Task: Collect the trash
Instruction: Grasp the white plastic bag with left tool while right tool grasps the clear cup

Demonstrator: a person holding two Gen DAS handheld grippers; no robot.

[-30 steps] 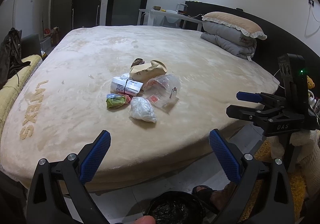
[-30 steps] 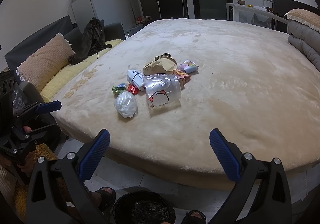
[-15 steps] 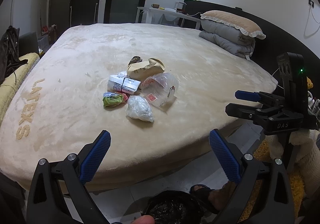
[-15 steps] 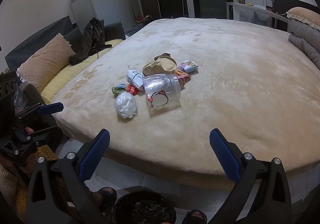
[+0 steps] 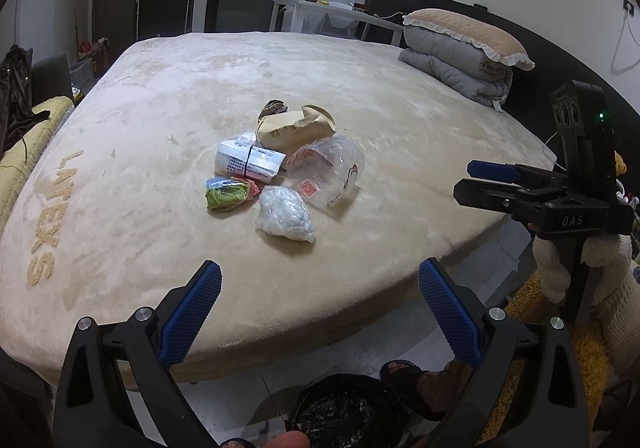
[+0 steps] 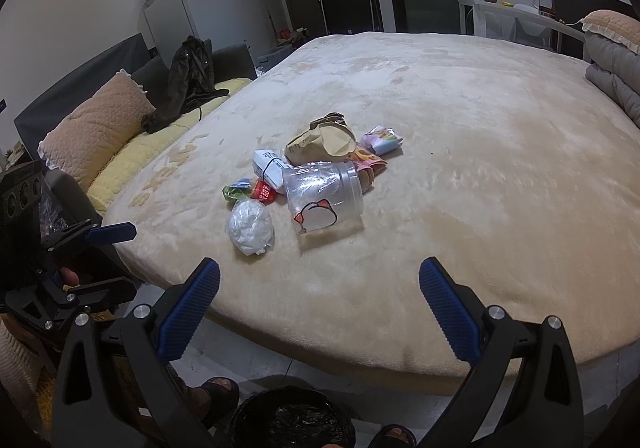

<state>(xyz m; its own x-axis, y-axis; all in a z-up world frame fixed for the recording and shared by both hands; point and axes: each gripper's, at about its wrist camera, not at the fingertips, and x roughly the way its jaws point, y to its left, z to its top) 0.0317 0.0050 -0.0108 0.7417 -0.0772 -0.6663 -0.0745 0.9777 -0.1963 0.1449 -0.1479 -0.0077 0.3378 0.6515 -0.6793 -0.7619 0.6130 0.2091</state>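
Left wrist — both grippers (image 5: 319,312) agape

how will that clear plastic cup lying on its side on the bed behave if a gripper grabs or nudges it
The clear plastic cup looks thin-walled, so it probably dents under a squeeze. It appears empty, so likely light. Lying on its side on the soft bed, a nudge may roll it.

beige bed (image 5: 140,151), folded grey quilt (image 5: 452,63), fridge (image 6: 188,19)

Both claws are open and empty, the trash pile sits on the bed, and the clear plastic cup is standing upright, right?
Not quite: the clear plastic cup lies on its side, as the right wrist view shows. The rest holds: the left claw and right claw are open and empty, and the pile sits on the bed.
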